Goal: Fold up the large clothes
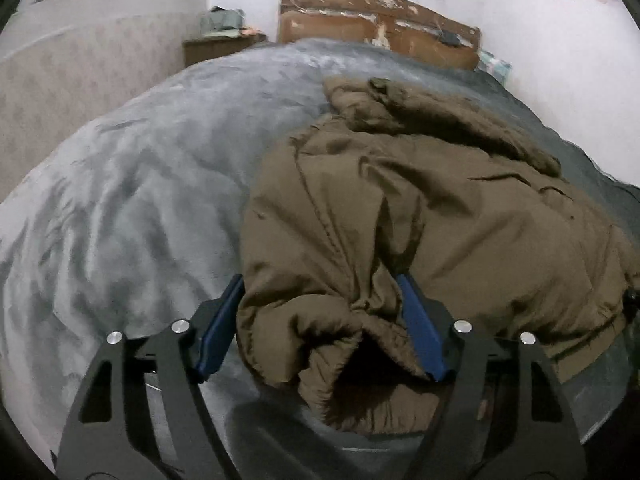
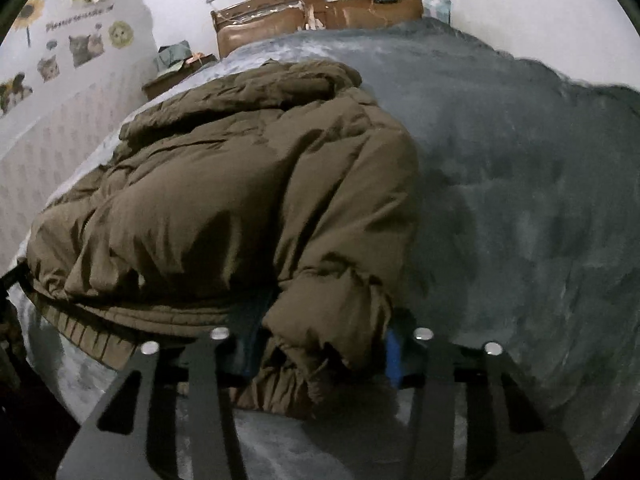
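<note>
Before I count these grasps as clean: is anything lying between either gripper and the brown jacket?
Nothing visible. The left gripper and the right gripper each have a bunched part of the jacket directly between their jaws, on the grey blanket.

A: The jacket (image 1: 420, 208) — what colour?
B: Olive brown all over, ribbed hem in the same shade.
A: And the blanket (image 1: 140, 184)?
B: Grey, mottled light and dark.
A: The grippers?
B: Black frames, blue pads (image 1: 420, 328), silver bolts.
A: The headboard (image 2: 320, 8)?
B: Brown with pale worn patches, against a white wall (image 2: 520, 8).

Grey blanket (image 1: 120, 200), wooden headboard (image 1: 360, 20)
</note>
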{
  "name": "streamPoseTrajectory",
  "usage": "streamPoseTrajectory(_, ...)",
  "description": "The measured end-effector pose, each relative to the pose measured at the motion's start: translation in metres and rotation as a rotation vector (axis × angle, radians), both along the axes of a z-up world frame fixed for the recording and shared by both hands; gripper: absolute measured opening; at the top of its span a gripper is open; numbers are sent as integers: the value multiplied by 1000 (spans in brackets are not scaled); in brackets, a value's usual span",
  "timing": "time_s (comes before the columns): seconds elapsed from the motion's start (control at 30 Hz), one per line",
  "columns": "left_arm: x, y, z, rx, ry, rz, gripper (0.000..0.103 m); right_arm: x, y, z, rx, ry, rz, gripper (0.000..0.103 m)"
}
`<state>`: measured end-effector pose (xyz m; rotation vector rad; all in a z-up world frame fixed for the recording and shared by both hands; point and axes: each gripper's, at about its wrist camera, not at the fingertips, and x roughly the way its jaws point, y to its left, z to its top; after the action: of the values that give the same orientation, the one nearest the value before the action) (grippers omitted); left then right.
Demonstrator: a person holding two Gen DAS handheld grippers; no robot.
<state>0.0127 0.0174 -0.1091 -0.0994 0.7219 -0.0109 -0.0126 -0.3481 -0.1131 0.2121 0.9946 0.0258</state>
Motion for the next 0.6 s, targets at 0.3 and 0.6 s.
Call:
streamPoseTrajectory(0.3,-7,-18,4,71,8,-38,42,-2,-8,7,35,-7,23,34)
streamPoseTrajectory(0.6,-17,-24,35,78,-30,-89,25,-5,-9,48,22,-104,41,23)
